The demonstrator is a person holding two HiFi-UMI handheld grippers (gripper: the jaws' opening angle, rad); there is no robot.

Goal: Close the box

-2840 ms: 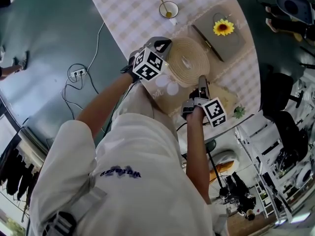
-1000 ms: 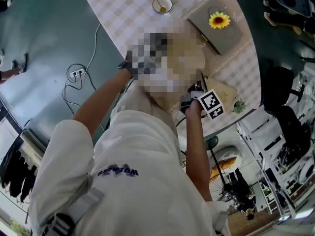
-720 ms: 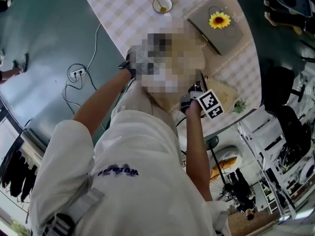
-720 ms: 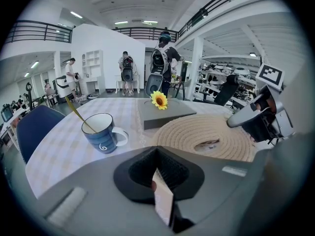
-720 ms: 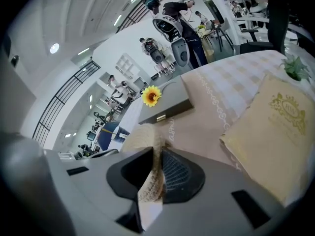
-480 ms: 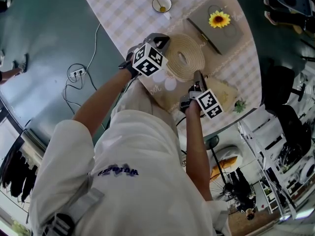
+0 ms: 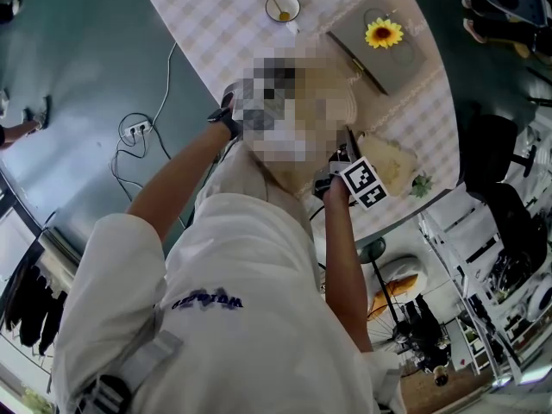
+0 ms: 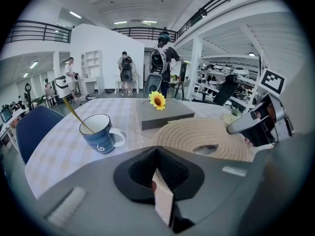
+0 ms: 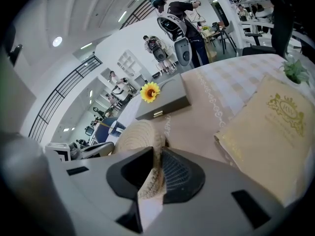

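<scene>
On the checked worktop (image 7: pixel 216 24), upper right of the head view: grey box (image 7: pixel 401 63), lying flat, sunflower (image 7: pixel 383 34) on its lid. Mug (image 7: pixel 280 9) to its left, well apart. Centre of frame blurred over, so no read on what sits there. Right tool (image 7: pixel 349 155) just below that patch, cream booklet (image 7: pixel 392 164) beside it.

Lower centre of the left gripper view: left tool (image 8: pixel 157 161) nearly closed, pinching a thin pale flap (image 8: pixel 164 200) edge-on. Beyond it a woven round mat (image 8: pixel 206 139), then the grey box at upper centre, lid down as far as visible. Right tool at the right edge.

Lower centre of the right gripper view: right tool (image 9: pixel 157 154) narrow, clamped on a thin patterned flap (image 9: pixel 150 186). Grey box upper centre-left, small clasp on its near face, looks shut. Cannot tell whether either flap belongs to a box.

Handling, as a guess:
- **Grey box:** rigid, matte, light to moderate, not fragile. Take the lid by the front edge near the clasp and press flat.
- **Flaps:** thin, floppy, easy to crease or slip. Pinch deep, close to the fold, pull gently, keep both sides even.
</scene>
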